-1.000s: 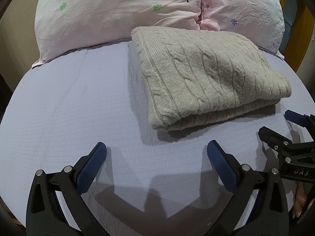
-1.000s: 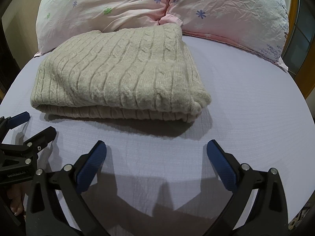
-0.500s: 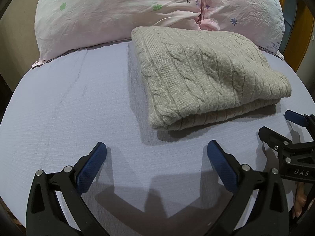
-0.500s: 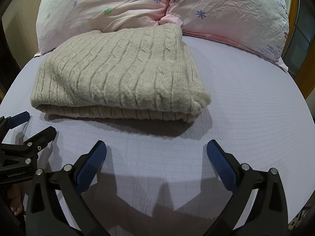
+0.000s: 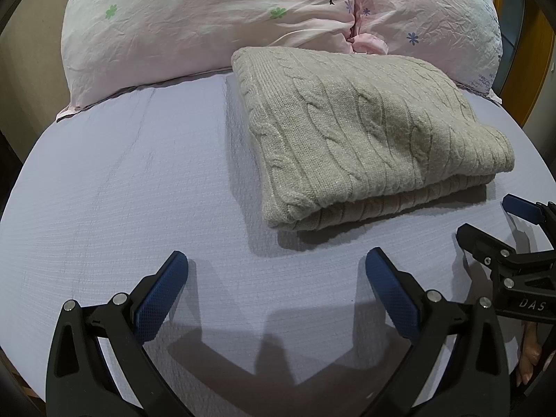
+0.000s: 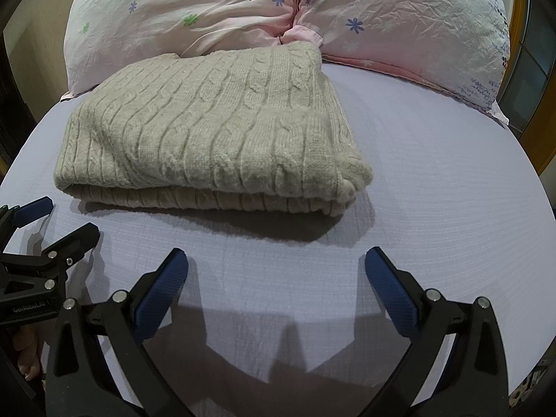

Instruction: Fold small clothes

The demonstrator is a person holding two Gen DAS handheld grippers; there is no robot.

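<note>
On the bed [image 5: 121,187], lavender sheet, one item of clothing: a beige cable-knit sweater [image 5: 365,132], folded into a thick rectangle of at least two layers, lying flat. Its far edge touches the pillows at the head of the bed; its near folded edge lies a little beyond both tools, touching neither.

Left hand-held gripper [image 5: 276,274]: black frame, blue textured pads [image 5: 160,299], jaws spread wide, nothing between them, low over bare sheet beside the sweater's near corner. Its rear body is cut off at the lower edge of the left wrist view.

Right hand-held gripper [image 6: 276,274]: same build, jaws spread wide, empty, low over bare sheet in front of the sweater's near edge. In the left wrist view it shows only in part at the right margin.

Pillows: two, pink, creased, printed with small flowers and a bare tree; left pillow [image 5: 194,24], right pillow [image 5: 434,17]. Their tops are cut off by the frame.

Writing: white letters "DAS" on the right tool's side, seen from the left wrist view, the rest out of frame; "GenRoboLAI"-like lettering on the left tool, seen from the right wrist view, the last characters hard to make out.

Hidden: the sweater's sleeves, neckline and underside are inside the fold. Fingertips [image 6: 29,361] of the person show at the lower margin, mostly covered.
</note>
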